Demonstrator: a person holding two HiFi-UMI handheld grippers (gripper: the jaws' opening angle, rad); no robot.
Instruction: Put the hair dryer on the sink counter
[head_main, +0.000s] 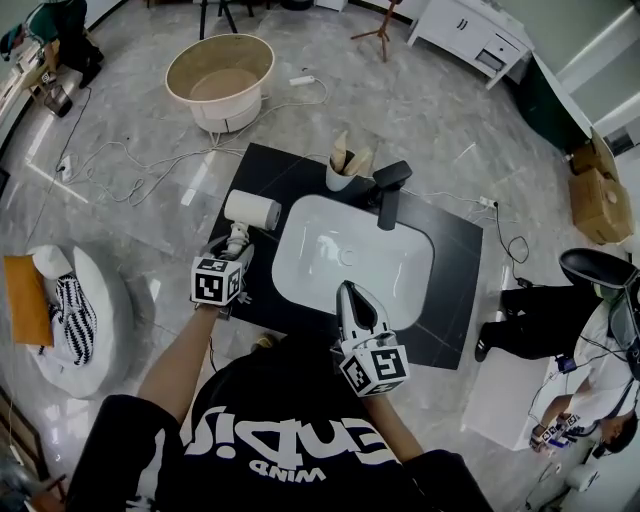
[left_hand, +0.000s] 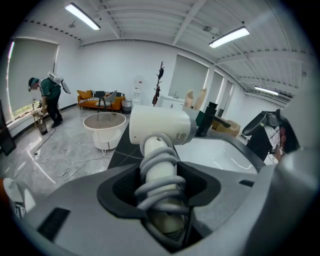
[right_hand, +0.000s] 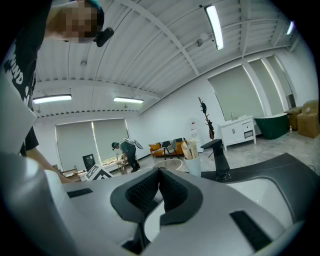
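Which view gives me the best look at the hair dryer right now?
The left gripper view: the hair dryer fills the centre, its cord-wrapped handle clamped in the left gripper. The head view shows it small from above, over the dark counter beside the basin. The right gripper view misses it.

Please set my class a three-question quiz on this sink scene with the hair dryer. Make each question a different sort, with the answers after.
1. True or false: the right tongs hold the hair dryer.
2. Seen from the person, the black faucet stands at which edge of the white basin? A near, B far, C left.
3. Fill the gap: the grey cord is coiled round the dryer's ____.
Key: 1 false: the left tongs grip it, and the right tongs are shut and empty. 2 B. 3 handle.
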